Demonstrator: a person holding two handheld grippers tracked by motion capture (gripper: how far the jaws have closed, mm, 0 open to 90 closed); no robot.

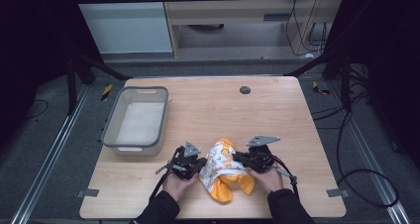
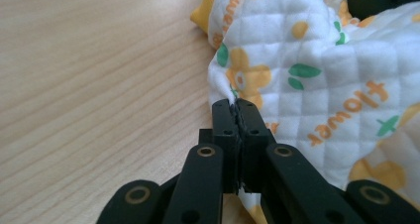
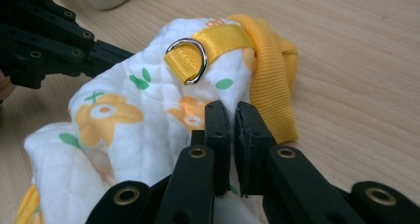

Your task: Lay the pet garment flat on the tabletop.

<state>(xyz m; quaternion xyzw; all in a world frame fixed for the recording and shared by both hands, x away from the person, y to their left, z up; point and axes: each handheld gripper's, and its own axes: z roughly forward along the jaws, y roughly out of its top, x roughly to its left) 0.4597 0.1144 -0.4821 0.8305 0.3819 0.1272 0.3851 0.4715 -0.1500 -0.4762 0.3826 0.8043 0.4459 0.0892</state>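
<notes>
On the table (image 1: pixel 277 110), both grippers (left gripper (image 2: pixel 236 110), right gripper (image 3: pixel 232 116)) pinch the quilted garment (image 1: pixel 224 168).

The white quilted cloth with yellow flowers and yellow trim (image 2: pixel 317 80) runs off the top, right and bottom edges of the left gripper view, so its full shape cannot be seen there. A bit of its edge is hidden between the jaws of the left gripper (image 2: pixel 236 105). In the right gripper view, the right gripper (image 3: pixel 229 110) hides the fold it pinches, and the cloth is cut off at the bottom. The person's arms (image 1: pixel 158 209) are cut off at the bottom of the high view.
</notes>
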